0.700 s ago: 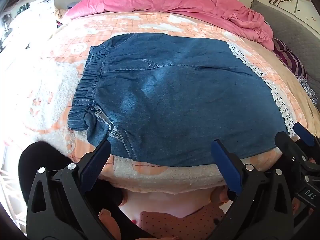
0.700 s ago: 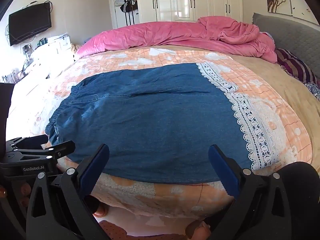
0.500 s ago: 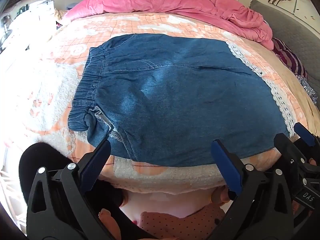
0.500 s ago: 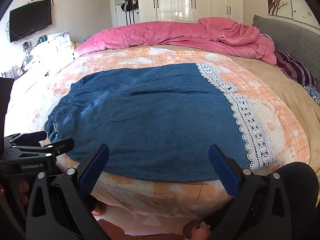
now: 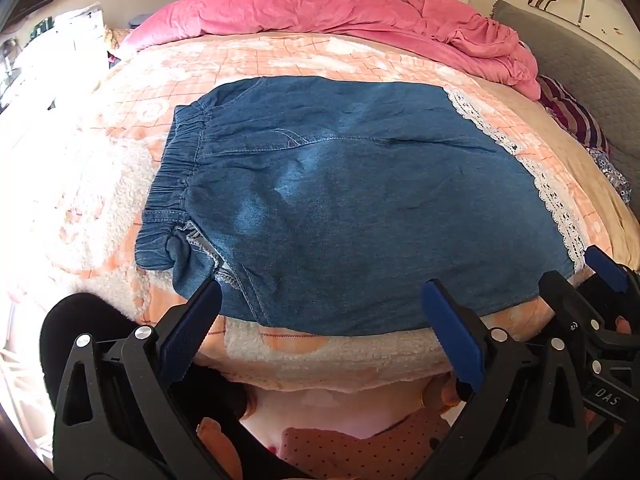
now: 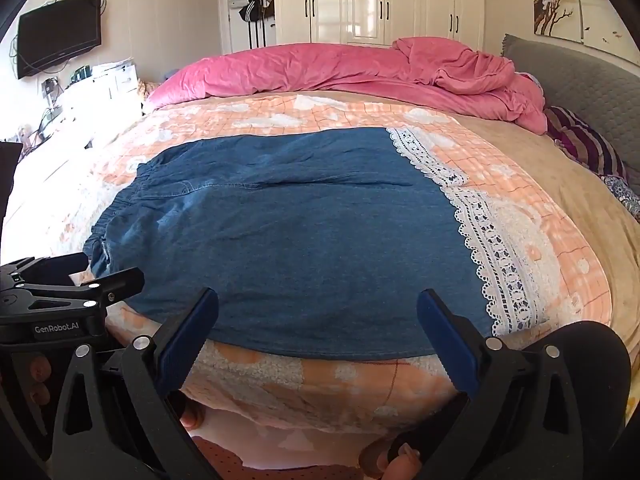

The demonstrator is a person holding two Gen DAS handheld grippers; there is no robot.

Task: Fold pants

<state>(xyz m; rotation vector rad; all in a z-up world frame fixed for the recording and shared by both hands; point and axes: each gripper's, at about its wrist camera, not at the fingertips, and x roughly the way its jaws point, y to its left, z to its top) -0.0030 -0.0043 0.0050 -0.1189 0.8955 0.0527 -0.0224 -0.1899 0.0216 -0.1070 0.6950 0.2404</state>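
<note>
Blue denim pants [image 5: 340,200] lie flat on the bed, elastic waistband [image 5: 176,168] at the left, white lace hem [image 5: 556,196] at the right. They also show in the right wrist view [image 6: 304,236] with the lace [image 6: 492,248] on the right. My left gripper [image 5: 320,328] is open and empty, just off the pants' near edge toward the waist end. My right gripper [image 6: 318,332] is open and empty at the near edge toward the hem end. Each gripper shows in the other's view, the right [image 5: 592,280] and the left [image 6: 100,280].
The bed carries an orange and white fleece blanket [image 5: 100,200]. A crumpled pink duvet [image 5: 340,12] lies along the far side. A grey headboard [image 6: 580,84] and striped pillow [image 6: 588,144] are at the right. A desk and wall TV [image 6: 60,40] stand at the left.
Both grippers have drawn back and tilted up slightly, so the pants sit a little lower and farther in both views. The pants have not moved.
</note>
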